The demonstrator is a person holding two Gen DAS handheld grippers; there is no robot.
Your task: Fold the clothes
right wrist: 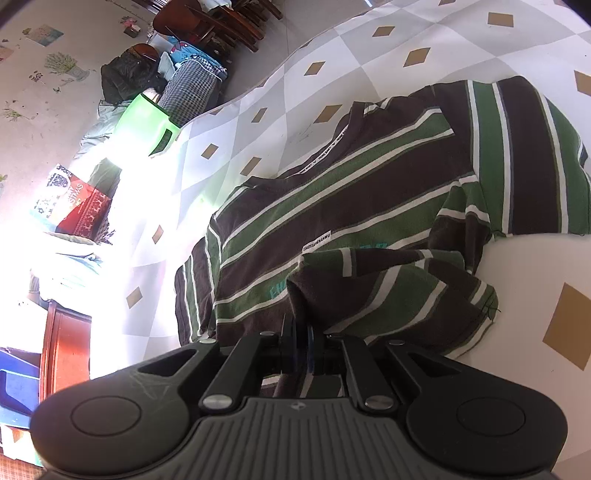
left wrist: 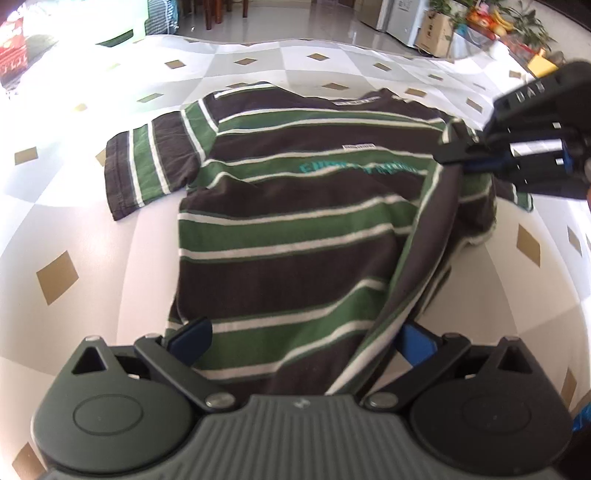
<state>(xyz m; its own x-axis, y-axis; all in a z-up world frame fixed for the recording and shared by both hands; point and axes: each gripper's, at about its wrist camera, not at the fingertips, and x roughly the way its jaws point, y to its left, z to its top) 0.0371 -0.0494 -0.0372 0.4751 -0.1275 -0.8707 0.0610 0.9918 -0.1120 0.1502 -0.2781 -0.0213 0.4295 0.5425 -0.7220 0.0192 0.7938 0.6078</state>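
A brown, green and white striped T-shirt [left wrist: 295, 206] lies front up on the checked tablecloth [left wrist: 74, 229], neck at the far side and one sleeve [left wrist: 144, 170] spread out to the left. My left gripper [left wrist: 303, 341] stands open at the near hem, its blue pads wide apart with the hem between them. My right gripper [left wrist: 456, 153] is shut on the shirt's right edge and holds it lifted, so a fold of fabric [left wrist: 424, 240] runs down to the hem. In the right wrist view the right gripper [right wrist: 301, 345] pinches bunched striped cloth [right wrist: 388, 295] above the T-shirt [right wrist: 351, 192].
The tablecloth [right wrist: 332, 66] reaches to the table's far edge. Beyond it stand a cardboard box [left wrist: 436, 33], potted plants and fruit [left wrist: 495, 22]. A green bag [right wrist: 147, 122], a red box [right wrist: 85, 214], wooden chairs [right wrist: 207, 22] and a wooden cabinet [right wrist: 62, 350] are off the table's side.
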